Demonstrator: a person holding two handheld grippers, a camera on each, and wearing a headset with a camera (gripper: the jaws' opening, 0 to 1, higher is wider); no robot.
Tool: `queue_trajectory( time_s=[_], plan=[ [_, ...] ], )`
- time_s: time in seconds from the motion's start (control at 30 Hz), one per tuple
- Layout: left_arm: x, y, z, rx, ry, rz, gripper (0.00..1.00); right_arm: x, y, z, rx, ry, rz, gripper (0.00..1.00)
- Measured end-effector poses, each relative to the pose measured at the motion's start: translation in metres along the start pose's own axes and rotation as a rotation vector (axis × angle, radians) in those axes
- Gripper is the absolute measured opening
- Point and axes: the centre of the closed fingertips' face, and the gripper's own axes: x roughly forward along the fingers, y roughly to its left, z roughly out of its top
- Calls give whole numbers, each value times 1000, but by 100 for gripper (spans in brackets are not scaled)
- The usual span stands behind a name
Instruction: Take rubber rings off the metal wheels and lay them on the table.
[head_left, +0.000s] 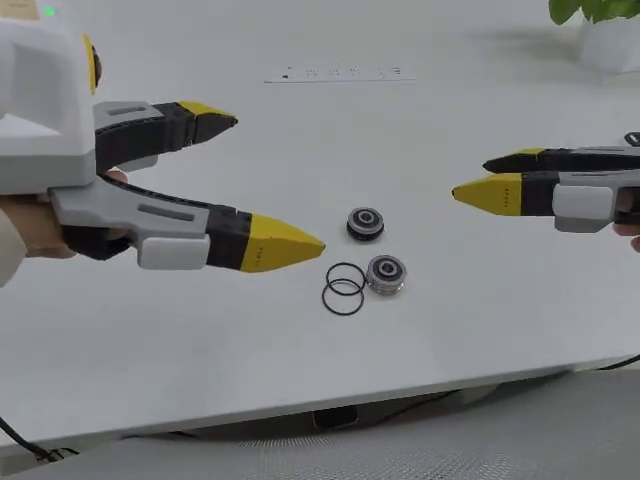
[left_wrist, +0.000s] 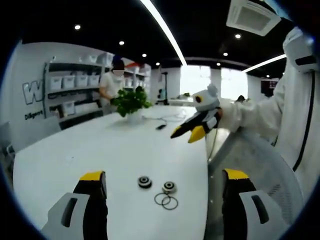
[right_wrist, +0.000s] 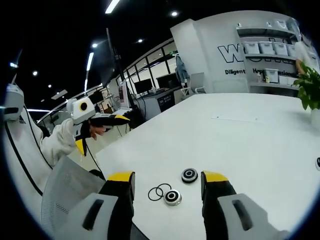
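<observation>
Two small metal wheels stand mid-table. The farther wheel (head_left: 365, 223) (left_wrist: 145, 182) (right_wrist: 189, 175) looks dark around its rim. Beside the nearer, silvery wheel (head_left: 386, 274) (left_wrist: 169, 187) (right_wrist: 173, 196), two thin black rubber rings (head_left: 343, 287) (left_wrist: 166, 201) (right_wrist: 158, 192) lie flat and overlapping. My left gripper (head_left: 270, 182) (left_wrist: 164, 175) (right_wrist: 102, 133) hovers left of them, open wide and holding nothing. My right gripper (head_left: 472, 178) (left_wrist: 195, 131) (right_wrist: 167, 176) hangs off to the right, also open with nothing between its yellow tips.
A potted plant (head_left: 610, 30) (left_wrist: 131, 104) stands at the far right corner. A white power strip (head_left: 340, 73) lies at the back. The table's front edge (head_left: 330, 405) is close below the wheels. A person (left_wrist: 115, 82) stands by distant shelves.
</observation>
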Motion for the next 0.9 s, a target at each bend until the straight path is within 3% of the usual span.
queue_trajectory(
  time_s=[0.2, 0.27, 0.4, 0.53, 0.63, 0.77, 0.9],
  plan=[
    [3, 10, 22, 24, -31, 39, 97, -2, -15, 17, -20, -30, 14, 51],
    [5, 13, 27, 27, -33, 51, 97, -4, -34, 25, -27, -39, 19, 51],
    [9, 24, 39, 48, -41, 57, 94, -2, -47, 40, -66, -47, 23, 51],
    [15, 36, 46, 66, -35, 72, 93, 1, -49, 57, -96, -82, 56, 50],
    [20, 47, 56, 80, -58, 81, 92, 7, -53, 69, -119, -112, 59, 48],
    [27, 58, 72, 90, -112, 75, 89, 20, -57, 78, -174, -115, 58, 47],
    [38, 72, 77, 90, -127, 81, 88, 33, -56, 88, -187, -155, 91, 43]
  ],
)
